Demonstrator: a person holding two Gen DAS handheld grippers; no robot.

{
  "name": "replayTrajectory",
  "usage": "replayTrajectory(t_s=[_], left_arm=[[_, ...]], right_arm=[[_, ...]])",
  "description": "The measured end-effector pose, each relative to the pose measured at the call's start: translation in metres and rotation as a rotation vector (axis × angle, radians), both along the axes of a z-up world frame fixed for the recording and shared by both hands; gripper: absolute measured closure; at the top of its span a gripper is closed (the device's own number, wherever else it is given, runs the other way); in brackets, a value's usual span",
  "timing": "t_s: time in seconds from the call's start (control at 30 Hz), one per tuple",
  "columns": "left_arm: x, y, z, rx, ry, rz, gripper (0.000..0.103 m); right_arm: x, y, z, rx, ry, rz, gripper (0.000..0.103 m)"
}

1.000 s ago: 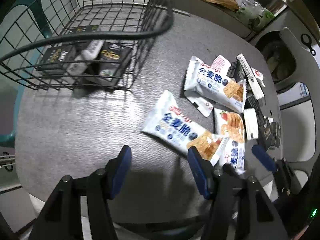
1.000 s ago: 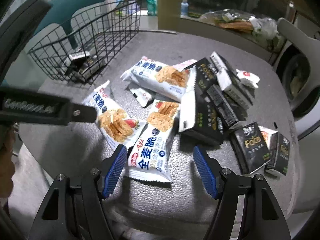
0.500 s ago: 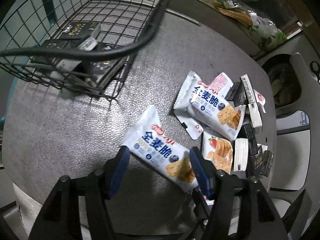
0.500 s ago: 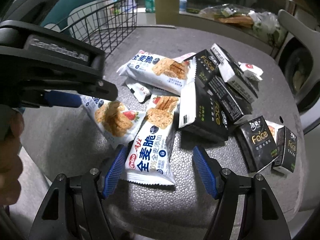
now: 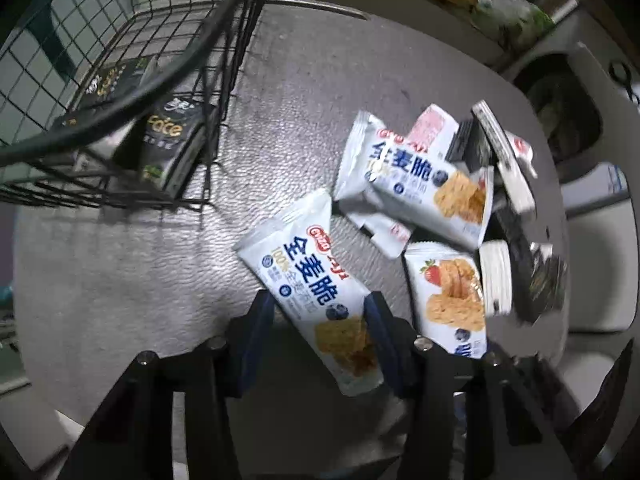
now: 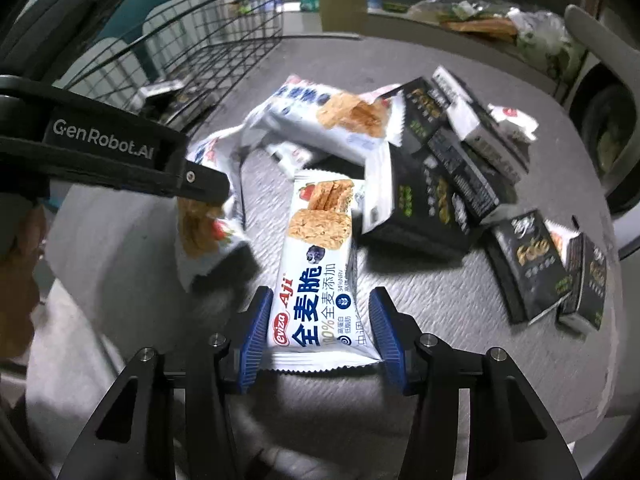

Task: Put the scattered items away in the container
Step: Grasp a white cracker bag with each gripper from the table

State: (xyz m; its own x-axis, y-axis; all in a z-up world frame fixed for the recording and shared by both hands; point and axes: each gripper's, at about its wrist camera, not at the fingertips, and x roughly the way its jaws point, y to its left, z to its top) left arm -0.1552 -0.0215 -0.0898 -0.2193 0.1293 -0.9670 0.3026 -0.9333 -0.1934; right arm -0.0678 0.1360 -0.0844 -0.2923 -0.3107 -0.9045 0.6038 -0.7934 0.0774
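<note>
White crinkly cracker packets on the grey desk (image 6: 460,300), one (image 5: 320,292) pinched between the just-narrowed blue pads of the left gripper (image 5: 320,332), another (image 6: 320,276) likewise clamped in the just-narrowed right gripper (image 6: 320,332), wire basket (image 5: 120,128) nearby.

Bare grey table (image 5: 120,264) between wire basket (image 5: 208,92) and snack packets, open for passage. Basket wall upright at far left, black boxes (image 5: 168,140) inside. To the right, a crowded heap of white packets (image 5: 420,176) and black cartons (image 6: 432,184), overlapping, possibly blocking low passes. Left claw (image 6: 208,196) crossing the right wrist view, close above a packet.
</note>
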Motion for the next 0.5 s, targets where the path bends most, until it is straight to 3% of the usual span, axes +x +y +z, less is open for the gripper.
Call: replayTrajectory(t_s=[0.1, 0.23, 0.3, 0.37, 0.5], left_arm=[[0.008, -0.004, 0.002, 0.004, -0.016, -0.051, 0.056], [0.024, -0.007, 0.005, 0.002, -0.031, -0.111, 0.056], [0.027, -0.008, 0.009, -0.021, -0.013, -0.112, 0.052], [0.027, -0.007, 0.011, -0.045, 0.001, -0.110, 0.038], [0.021, -0.004, 0.011, -0.020, 0.020, -0.102, 0.036]], right_arm=[[0.013, 0.003, 0.001, -0.007, -0.021, 0.007, 0.053], [0.019, 0.004, 0.005, 0.011, 0.044, 0.009, 0.048], [0.016, 0.003, 0.007, 0.013, 0.066, -0.003, 0.042], [0.013, 0.002, 0.005, 0.006, 0.061, -0.007, 0.041], [0.007, 0.000, 0.002, 0.012, 0.066, -0.019, 0.041]])
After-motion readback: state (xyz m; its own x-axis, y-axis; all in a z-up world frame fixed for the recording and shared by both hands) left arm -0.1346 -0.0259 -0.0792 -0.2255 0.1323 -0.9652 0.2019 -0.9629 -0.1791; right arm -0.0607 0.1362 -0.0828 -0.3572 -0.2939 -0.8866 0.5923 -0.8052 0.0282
